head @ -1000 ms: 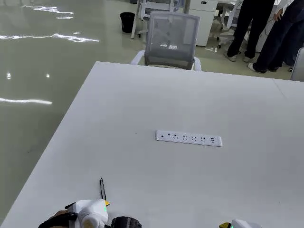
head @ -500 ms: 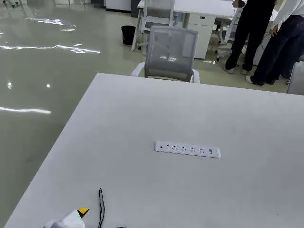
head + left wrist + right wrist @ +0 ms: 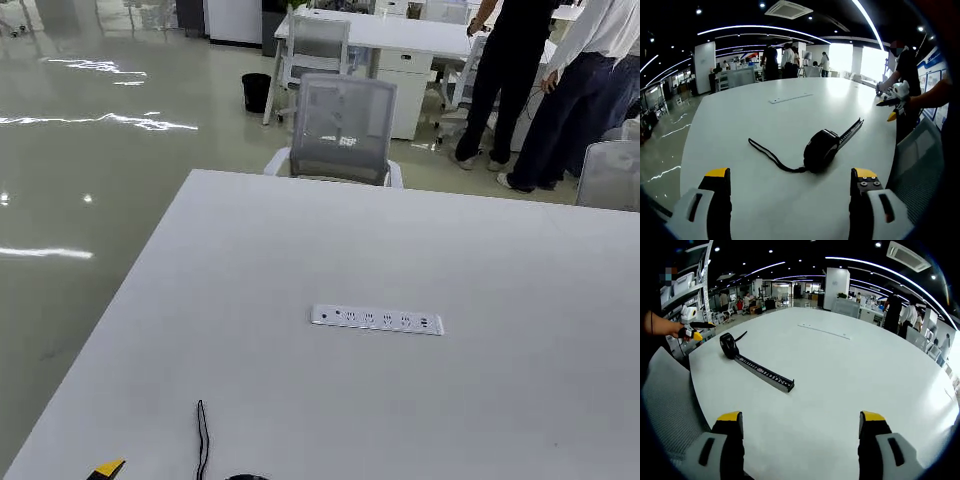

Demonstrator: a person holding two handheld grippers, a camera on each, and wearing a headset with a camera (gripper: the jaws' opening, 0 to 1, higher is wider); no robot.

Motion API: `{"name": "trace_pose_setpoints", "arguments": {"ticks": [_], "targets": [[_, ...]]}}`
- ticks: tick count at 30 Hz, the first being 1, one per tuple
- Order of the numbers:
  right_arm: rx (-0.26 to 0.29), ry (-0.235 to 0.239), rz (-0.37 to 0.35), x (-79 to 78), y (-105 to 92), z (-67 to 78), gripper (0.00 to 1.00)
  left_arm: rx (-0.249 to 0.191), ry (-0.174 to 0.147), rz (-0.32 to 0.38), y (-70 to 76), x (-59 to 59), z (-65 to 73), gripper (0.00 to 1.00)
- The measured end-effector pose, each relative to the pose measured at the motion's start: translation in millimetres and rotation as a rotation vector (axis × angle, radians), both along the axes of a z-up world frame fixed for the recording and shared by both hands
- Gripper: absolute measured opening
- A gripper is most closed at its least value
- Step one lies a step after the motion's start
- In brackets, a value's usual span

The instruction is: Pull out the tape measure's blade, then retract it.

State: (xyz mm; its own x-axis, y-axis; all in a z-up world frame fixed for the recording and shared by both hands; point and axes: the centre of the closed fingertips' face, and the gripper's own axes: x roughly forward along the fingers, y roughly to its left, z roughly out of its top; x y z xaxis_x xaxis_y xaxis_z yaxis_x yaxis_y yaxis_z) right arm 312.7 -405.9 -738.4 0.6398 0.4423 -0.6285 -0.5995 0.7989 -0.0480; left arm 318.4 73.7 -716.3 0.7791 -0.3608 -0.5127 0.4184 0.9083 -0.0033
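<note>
Starting in the head view: the white tabletop (image 3: 480, 260) is stretching away, with a white power strip (image 3: 377, 320) lying flat near its middle. Down at the bottom edge a black strap (image 3: 201, 448) is trailing on the surface, and the dark top of the tape measure (image 3: 246, 477) is just peeking in beside it. One yellow tong tip (image 3: 105, 468) is poking in at the lower left corner; I cannot tell whose it is. Beyond the far edge a grey mesh chair (image 3: 340, 125) is standing, and people (image 3: 530, 90) are standing on the glossy floor behind.

Over to the left gripper view: the left tongs (image 3: 790, 175) are spread wide, gripping nothing, hovering over the tabletop. The tape measure's black case is sitting just ahead between the tips, its strap snaking off to the left and its blade (image 3: 851, 131) running out to the right. A hand is holding the right tongs (image 3: 892, 100) well off at the right edge.

Now the right gripper view: the right tongs are spread wide too, with bare tabletop between them. The tape measure is lying ahead to the left, blade out flat towards the camera, and the left tongs are hovering near the case
</note>
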Motion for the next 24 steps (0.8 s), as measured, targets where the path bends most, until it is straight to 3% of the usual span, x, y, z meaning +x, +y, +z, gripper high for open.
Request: {"name": "trace_pose_setpoints", "arguments": {"ticks": [2,7,12,16,20,22,24], "targets": [[-0.002,-0.015,0.005,-7.1,0.4,3.1,0.98,-0.009,0.015,0.012,3.0,-9.6,-0.3,0.99],[0.017,-0.003,-0.028,-21.9,-4.8,11.5,0.99,-0.011,0.016,0.041,10.3,-27.9,3.9,0.99],[0.030,0.008,-0.052,-38.8,-12.4,11.8,0.99,-0.012,0.011,0.069,12.6,-43.4,10.1,0.99],[0.017,0.022,-0.065,-47.5,-20.1,6.6,0.99,-0.016,0.025,0.073,11.2,-55.0,5.7,0.99],[0.004,0.018,-0.090,-46.3,-26.2,5.7,0.99,-0.006,0.031,0.065,12.0,-60.6,1.7,0.99],[0.007,0.012,-0.095,-44.6,-26.8,6.0,0.99,-0.014,0.020,0.081,16.7,-59.1,2.6,0.99],[0.009,0.003,-0.095,-42.7,-26.4,5.9,0.99,-0.022,0.035,0.108,20.7,-57.9,1.9,0.99]]}}
